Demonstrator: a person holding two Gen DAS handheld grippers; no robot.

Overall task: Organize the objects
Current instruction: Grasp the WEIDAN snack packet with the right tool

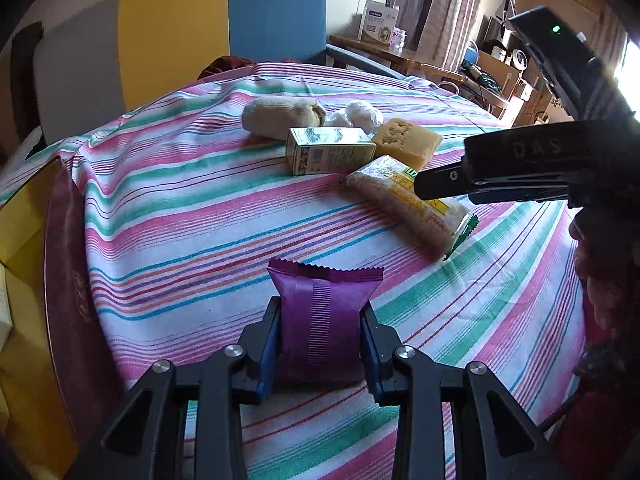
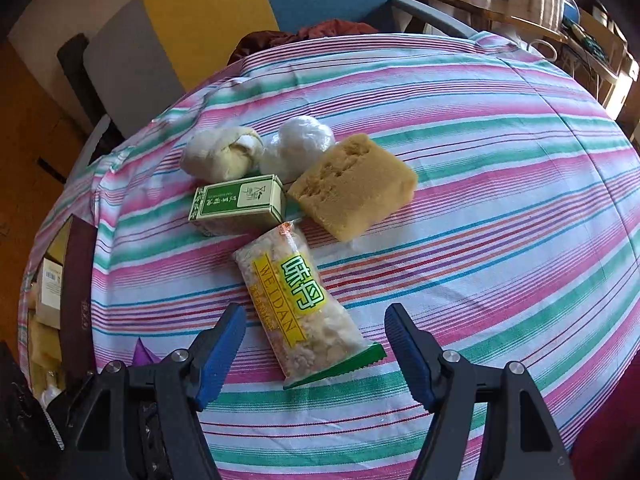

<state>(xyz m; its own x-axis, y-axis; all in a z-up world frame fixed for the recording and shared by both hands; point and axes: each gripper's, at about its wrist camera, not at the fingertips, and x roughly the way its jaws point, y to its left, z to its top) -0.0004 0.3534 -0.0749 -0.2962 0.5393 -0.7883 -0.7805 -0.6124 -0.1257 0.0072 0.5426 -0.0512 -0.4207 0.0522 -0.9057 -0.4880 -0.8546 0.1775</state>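
Stripes of pink, green and white run across the cloth covering the tabletop [image 1: 200, 200], where a small group of things lies toward the far side. The left tongs [image 1: 320, 340] are clenched on a glossy purple foil snack packet [image 1: 322, 312], with the blue pads pressing its two sides and its crimped upper edge standing free above the cloth. The right tongs [image 2: 316, 344] hang released, jaws well apart, above the near end of a clear plastic packet of pale puffed snack with a yellow label and green end seal [image 2: 300, 308]; the pads do not touch it. In the left wrist view one dark finger of the right tongs crosses over that same packet [image 1: 404, 204].

Just beyond the clear packet lies a small green and white cardboard box [image 2: 238, 204], on its side. A tan rectangular sponge block [image 2: 354, 186] sits just to the right of the box. Behind the box rests a rolled cream cloth bundle [image 2: 220, 154], and beside it a crumpled white plastic bag [image 2: 298, 146], touching the sponge's far corner. At the left edge of the tabletop a dark maroon box lid [image 1: 76, 300] stands on edge against an open yellow cardboard box [image 1: 24, 240]. A chair with yellow and blue back panels [image 1: 224, 12] stands past the far edge.
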